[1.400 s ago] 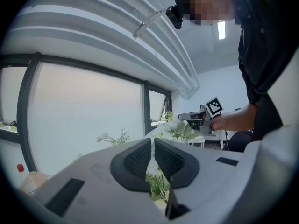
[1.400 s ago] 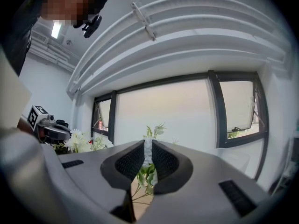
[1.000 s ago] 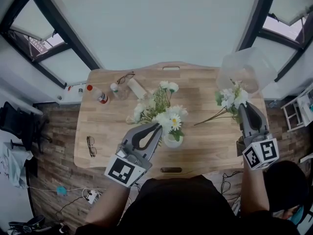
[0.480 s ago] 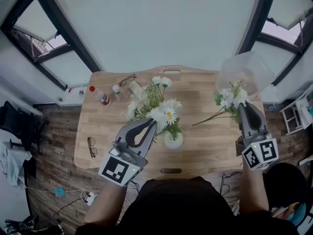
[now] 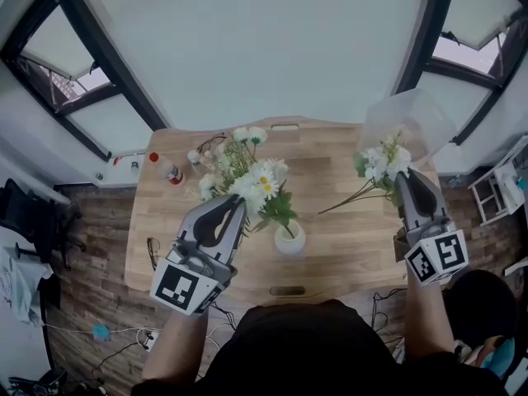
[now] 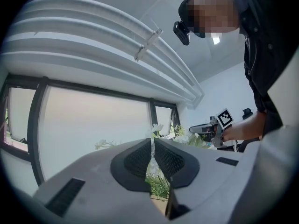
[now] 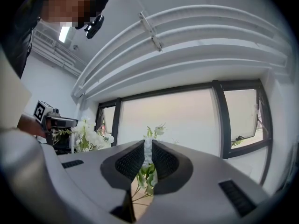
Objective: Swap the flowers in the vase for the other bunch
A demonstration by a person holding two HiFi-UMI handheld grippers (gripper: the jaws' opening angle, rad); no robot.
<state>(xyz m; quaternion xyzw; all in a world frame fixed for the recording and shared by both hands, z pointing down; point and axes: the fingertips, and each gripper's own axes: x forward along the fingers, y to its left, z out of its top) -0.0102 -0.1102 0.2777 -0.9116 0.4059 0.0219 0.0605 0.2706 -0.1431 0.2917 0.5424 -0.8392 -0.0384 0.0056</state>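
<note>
Now the daisy bunch (image 5: 252, 184) slants, blooms up-left from the vase (image 5: 290, 240).

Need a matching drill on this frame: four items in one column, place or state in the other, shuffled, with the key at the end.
Things:
1. left gripper
2. right gripper
3. vase
4. red-capped bottle

Places or states:
A. on the table, between the two grippers
B. near the table's far left corner
C. shut on the daisy bunch
D. shut on the white bunch by the clear container

Pairs: 1-C, 2-D, 3-A, 4-B
</note>
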